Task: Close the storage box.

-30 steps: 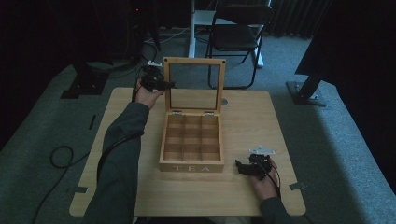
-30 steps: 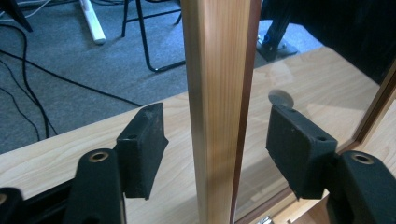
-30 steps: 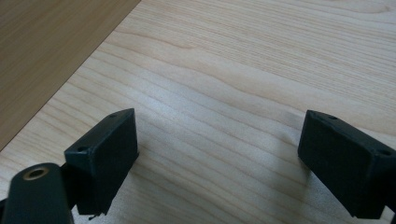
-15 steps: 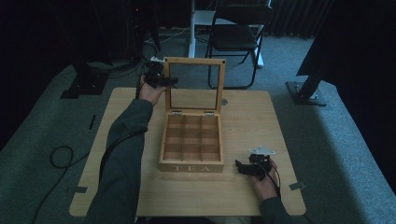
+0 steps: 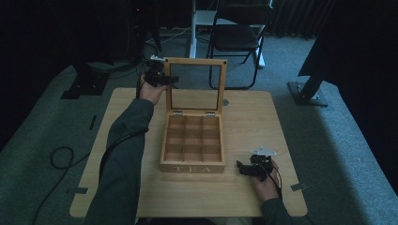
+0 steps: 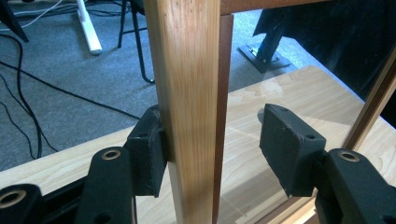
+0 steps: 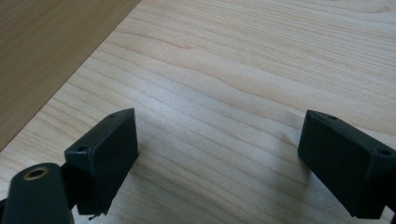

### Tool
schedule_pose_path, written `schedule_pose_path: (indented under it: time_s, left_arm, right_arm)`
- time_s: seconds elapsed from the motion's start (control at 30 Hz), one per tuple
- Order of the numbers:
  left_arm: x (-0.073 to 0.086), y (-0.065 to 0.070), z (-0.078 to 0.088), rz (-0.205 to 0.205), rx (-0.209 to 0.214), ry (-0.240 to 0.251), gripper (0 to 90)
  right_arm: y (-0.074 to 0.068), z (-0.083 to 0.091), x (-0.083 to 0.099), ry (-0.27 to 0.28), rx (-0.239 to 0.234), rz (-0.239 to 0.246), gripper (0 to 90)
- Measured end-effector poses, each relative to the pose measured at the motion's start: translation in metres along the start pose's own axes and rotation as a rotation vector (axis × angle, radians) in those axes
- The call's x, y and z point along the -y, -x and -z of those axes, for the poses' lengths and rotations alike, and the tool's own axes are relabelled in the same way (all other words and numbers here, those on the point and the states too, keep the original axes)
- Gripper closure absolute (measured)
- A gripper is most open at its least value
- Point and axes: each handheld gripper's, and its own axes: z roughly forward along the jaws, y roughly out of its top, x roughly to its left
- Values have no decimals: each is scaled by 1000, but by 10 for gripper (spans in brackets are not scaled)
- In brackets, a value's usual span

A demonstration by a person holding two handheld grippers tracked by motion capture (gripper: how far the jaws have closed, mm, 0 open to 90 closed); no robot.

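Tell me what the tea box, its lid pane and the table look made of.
Tea box: light wood, visible grain, likely varnished.
Lid pane: clear glass or plastic; the table shows through it, faint reflections.
Table: pale wood or wood-look laminate, fine grain, slight sheen.

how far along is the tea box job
Done: the tea box lid stands upright, its nine compartments bare. In hand: the left tool straddles the lid's wooden frame, one pad touching it, the other apart. The right tool rests open on the table. What's left is unclear.
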Motion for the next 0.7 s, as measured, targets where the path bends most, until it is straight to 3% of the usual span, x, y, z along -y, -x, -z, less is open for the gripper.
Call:
schedule_pose_path:
  time_s: [0.2, 0.7]
  left_arm:
    - [3, 4, 8, 15, 7, 16, 438]
    - [20, 20, 41, -30, 51, 31, 426]
  right_arm:
    - [0, 0, 0, 0, 0, 1, 117]
    - [0, 0, 0, -1, 1, 1, 116]
